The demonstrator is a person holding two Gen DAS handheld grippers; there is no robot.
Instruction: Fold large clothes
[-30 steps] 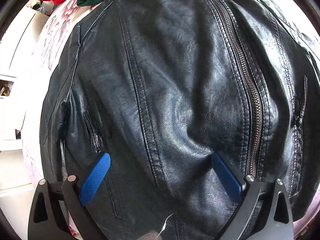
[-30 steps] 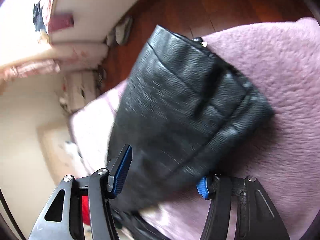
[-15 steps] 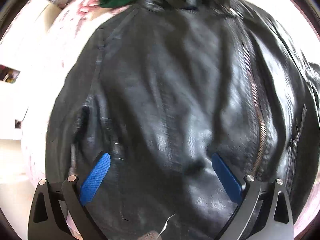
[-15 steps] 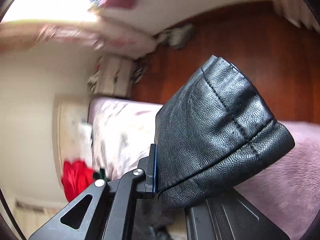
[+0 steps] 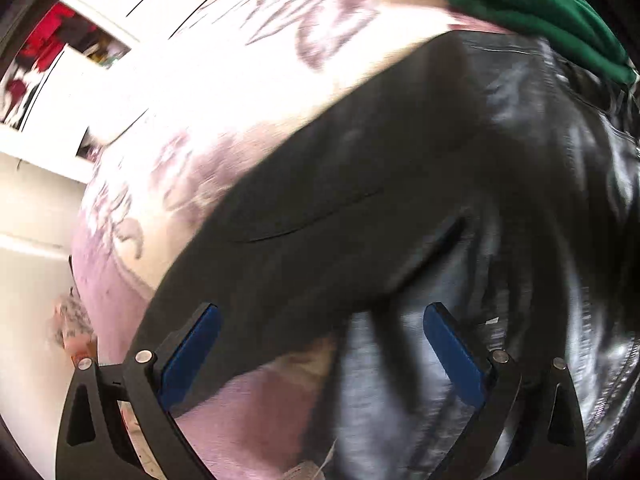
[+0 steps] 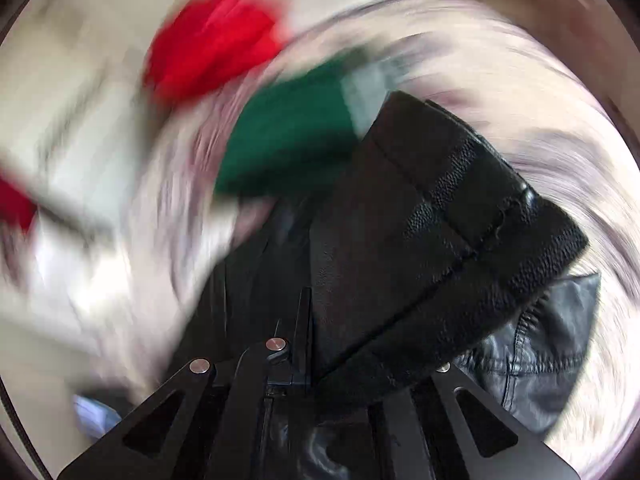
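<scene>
My right claw (image 6: 304, 360) is clenched on the jacket sleeve (image 6: 460, 220), cuff at 1 o'clock; my left claw (image 5: 320, 344) hangs released over the jacket (image 5: 400, 200), body toward 2 o'clock.

No text, label, brand, number or sign can be read in either view; both are motion-blurred, and the shelves at the upper left of the left wrist view show only smeared colour.

Jacket (image 5: 540, 208) glossy grained leather; blanket (image 5: 248, 92) soft fleece.
</scene>
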